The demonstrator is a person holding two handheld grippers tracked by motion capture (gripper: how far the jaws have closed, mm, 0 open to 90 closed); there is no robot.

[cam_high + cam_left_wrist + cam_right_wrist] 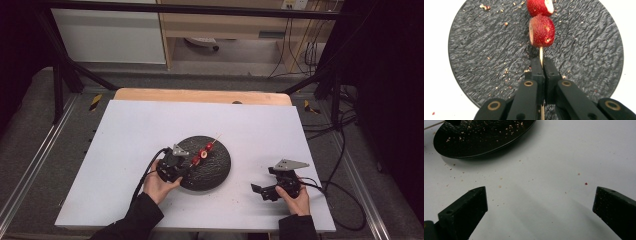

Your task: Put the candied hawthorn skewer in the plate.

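White sheeting covers the table (150, 130), with a bare wooden strip (200, 95) showing along its far edge and dark frame legs, a cabinet and cables beyond it. Near the centre of the sheet sits a round, black, textured plate (215, 172), dusted with pale crumbs (505, 72) in the left gripper view. Your left gripper (181, 167) sits at the plate's 9 o'clock edge, held in your left hand (159, 185), its cable (147, 172) trailing toward 7 o'clock. Its jaws are closed tight on a thin wooden skewer (540, 53), which runs from the jaws toward 1 o'clock across the plate. Two red fruit pieces (541, 31) are threaded on the skewer just beyond the jaw tips, one touching the next, each showing a pale cut face. Whether the fruit rests on the plate or hangs just above it cannot be determined. Your right gripper (260, 190) rests well apart from the plate, at its 4 o'clock, in your right hand (295, 197); its jaws stand wide apart over bare sheeting with nothing between them. Scattered specks (586, 183) lie on the sheet ahead of them.
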